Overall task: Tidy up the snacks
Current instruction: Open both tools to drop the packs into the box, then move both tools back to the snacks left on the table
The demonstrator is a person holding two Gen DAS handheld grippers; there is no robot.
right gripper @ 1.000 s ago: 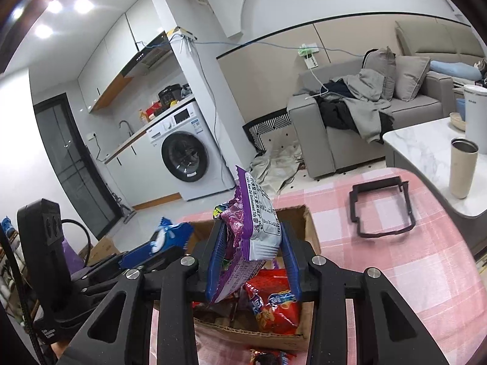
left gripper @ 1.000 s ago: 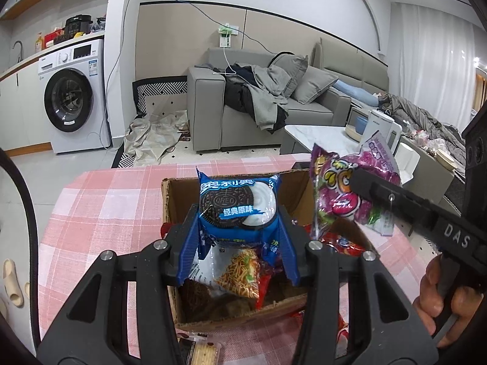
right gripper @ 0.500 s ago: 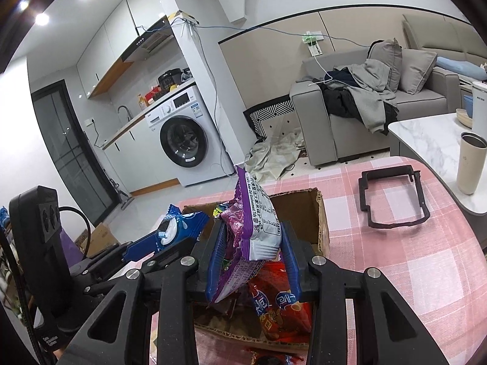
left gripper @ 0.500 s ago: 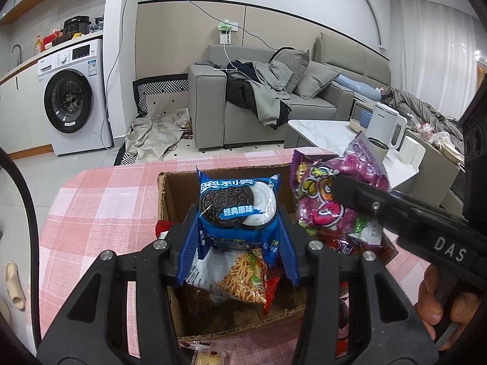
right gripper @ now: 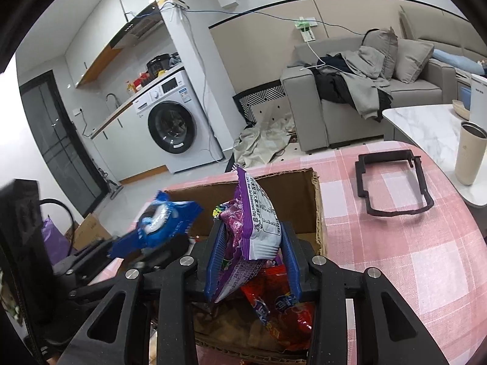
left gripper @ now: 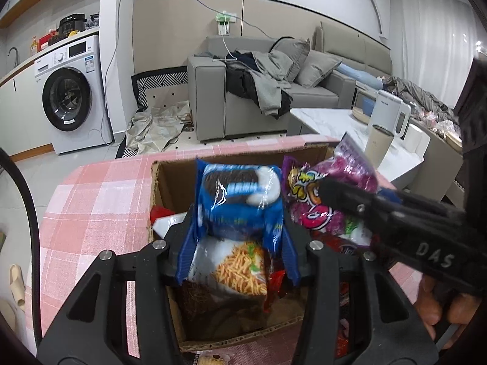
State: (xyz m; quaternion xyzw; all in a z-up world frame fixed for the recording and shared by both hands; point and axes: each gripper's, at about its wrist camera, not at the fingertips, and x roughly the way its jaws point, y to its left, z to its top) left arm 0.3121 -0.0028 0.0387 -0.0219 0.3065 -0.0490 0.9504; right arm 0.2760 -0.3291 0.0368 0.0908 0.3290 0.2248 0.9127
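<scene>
My left gripper [left gripper: 239,243] is shut on a blue Oreo pack [left gripper: 240,194] and holds it over the open cardboard box [left gripper: 170,170] on the pink checked table. My right gripper [right gripper: 251,261] is shut on a purple snack bag [right gripper: 255,222] and holds it over the same box [right gripper: 304,182]. The purple bag [left gripper: 328,188] and the right gripper's finger also show in the left wrist view. The Oreo pack [right gripper: 161,222] shows at the left in the right wrist view. Inside the box lie a noodle-print snack pack [left gripper: 234,267] and red packets [right gripper: 280,310].
A black frame-shaped part [right gripper: 392,182] lies on the pink tablecloth [right gripper: 411,258] to the right of the box. A beige cup [right gripper: 470,152] stands on the white marble table beyond. A small wrapped snack [left gripper: 210,359] lies in front of the box.
Both grippers have moved forward and lower over the box with their packs. The box looms larger and the Oreo pack has tilted.
</scene>
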